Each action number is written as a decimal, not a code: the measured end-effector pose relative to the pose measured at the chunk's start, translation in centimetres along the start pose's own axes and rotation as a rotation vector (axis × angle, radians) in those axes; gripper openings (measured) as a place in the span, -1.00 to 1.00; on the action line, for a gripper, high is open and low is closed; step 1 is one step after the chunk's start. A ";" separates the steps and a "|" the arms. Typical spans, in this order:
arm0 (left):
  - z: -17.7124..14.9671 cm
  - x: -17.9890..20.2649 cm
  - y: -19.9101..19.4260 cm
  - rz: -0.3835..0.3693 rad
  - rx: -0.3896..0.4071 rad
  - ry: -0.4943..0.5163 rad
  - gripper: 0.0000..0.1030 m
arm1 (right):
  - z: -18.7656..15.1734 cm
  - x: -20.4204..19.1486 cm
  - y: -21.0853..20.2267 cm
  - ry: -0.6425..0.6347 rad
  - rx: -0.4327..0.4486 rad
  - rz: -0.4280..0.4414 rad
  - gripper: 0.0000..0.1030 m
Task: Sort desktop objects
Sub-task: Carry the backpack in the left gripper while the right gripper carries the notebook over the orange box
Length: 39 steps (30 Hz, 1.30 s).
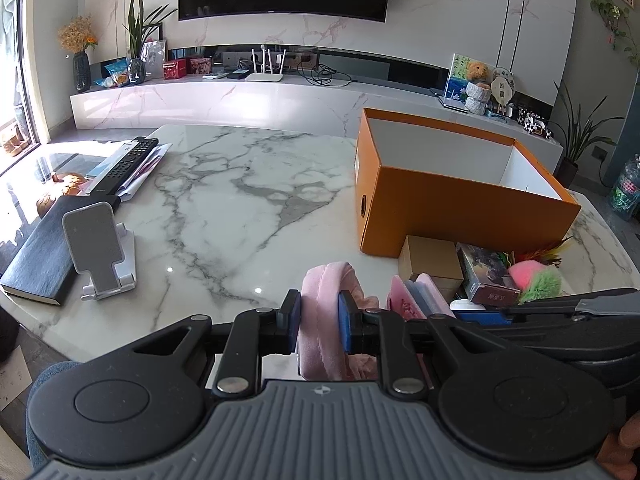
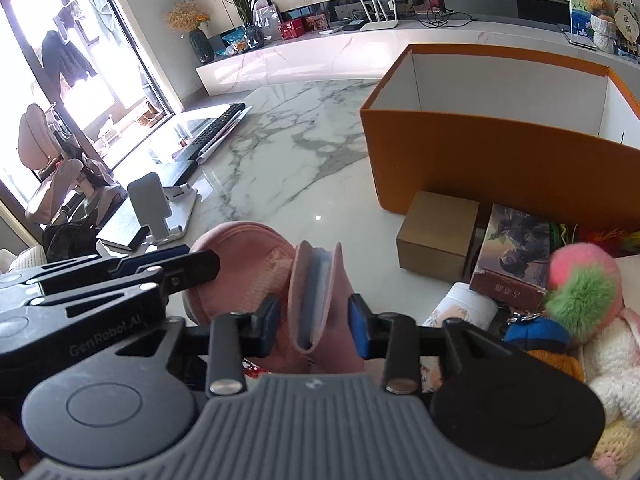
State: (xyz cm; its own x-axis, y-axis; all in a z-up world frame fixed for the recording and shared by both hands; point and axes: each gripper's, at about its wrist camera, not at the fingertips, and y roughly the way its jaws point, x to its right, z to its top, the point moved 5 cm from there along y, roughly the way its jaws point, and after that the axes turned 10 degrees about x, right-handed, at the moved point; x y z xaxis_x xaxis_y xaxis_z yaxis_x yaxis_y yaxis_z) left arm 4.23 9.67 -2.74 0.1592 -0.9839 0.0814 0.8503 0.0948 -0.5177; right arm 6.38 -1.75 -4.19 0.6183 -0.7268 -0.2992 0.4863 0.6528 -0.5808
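Observation:
My left gripper [image 1: 319, 320] is shut on one end of a soft pink eye mask [image 1: 320, 300] at the table's near edge. My right gripper [image 2: 314, 322] stands around the mask's other end [image 2: 316, 292], a folded pink flap with a blue lining; its jaws are apart, with gaps on both sides of the flap. The left gripper shows in the right wrist view [image 2: 192, 266], pinching the mask's rounded part [image 2: 240, 264]. An open orange box [image 1: 460, 184] with a white inside stands on the right; it also shows in the right wrist view [image 2: 500, 152].
Beside the box lie a small brown carton [image 2: 438, 236], a picture card box [image 2: 514, 252], a pink-green pompom [image 2: 580, 284], a white tube and knitted toys. At the left of the marble table [image 1: 240, 200] stand a phone stand [image 1: 100, 248], a black notebook [image 1: 40, 248] and a remote [image 1: 128, 164].

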 end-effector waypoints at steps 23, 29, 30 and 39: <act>13.0 4.7 0.7 -0.121 0.243 0.018 -0.61 | 11.5 5.3 -7.2 0.075 0.321 -0.043 -0.64; 16.1 6.3 4.1 -0.144 0.264 0.038 -0.61 | 15.2 8.0 -6.2 0.146 0.399 -0.070 -0.64; 16.3 6.5 4.8 -0.143 0.261 0.043 -0.61 | 15.6 8.6 -5.7 0.165 0.404 -0.075 -0.64; 15.3 8.8 10.7 -0.110 0.217 0.135 -0.61 | 15.7 12.2 0.4 0.285 0.346 -0.105 -0.64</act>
State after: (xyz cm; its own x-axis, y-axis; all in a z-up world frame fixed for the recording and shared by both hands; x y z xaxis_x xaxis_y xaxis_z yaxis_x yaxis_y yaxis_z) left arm 22.36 4.34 5.47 0.0046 -1.0000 0.0053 0.9487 0.0027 -0.3161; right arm 23.79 -7.02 3.83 0.3833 -0.7910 -0.4768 0.7449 0.5700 -0.3468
